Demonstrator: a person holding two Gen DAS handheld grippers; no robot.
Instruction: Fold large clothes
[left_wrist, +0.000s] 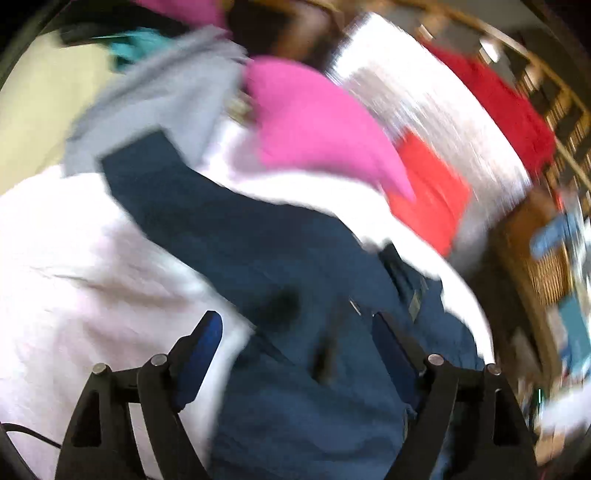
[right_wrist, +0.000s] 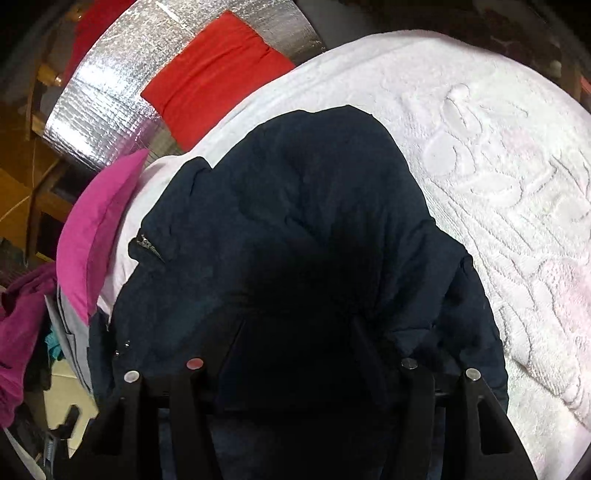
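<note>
Navy jacket (right_wrist: 314, 229) bunched between right claw (right_wrist: 299, 332) fingers

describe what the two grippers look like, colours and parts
The left gripper has black angular linkage arms with triangular cut-outs, round silver pins at the joints, and blue pads on its fingers. A thin black cable runs at its lower left. The right gripper has the same black arms and pins, one looking reddish; its fingers are buried in dark fabric, so their pads can't be seen.
</note>
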